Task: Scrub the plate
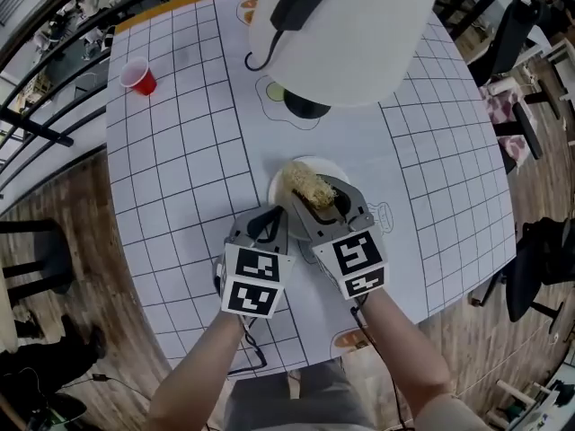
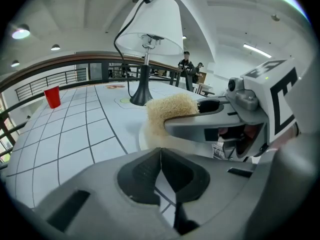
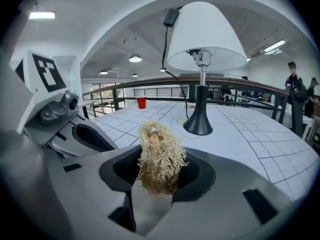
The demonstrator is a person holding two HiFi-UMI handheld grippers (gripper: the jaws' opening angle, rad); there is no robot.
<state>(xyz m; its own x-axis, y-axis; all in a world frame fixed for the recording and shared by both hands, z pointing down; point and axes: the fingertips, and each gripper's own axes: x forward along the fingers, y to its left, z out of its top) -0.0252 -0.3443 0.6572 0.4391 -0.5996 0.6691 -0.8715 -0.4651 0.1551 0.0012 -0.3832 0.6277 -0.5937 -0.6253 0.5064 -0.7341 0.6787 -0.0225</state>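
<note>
Pale fibre scrubber [image 1: 307,187] on white plate [image 1: 336,168], at tips of right gripper [image 1: 322,203]; left gripper [image 1: 267,221] just beside

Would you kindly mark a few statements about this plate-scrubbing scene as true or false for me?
1. The right gripper is shut on the fibrous scrubber. True.
2. The left gripper holds the white plate. False: its jaws are together with nothing between them.
3. The scrubber is over the plate. True.
4. The red cup lies tipped over beside the plate. False: it stands upright, far off near the table's edge.
5. The lamp stands on the floor. False: it stands on the table.
</note>
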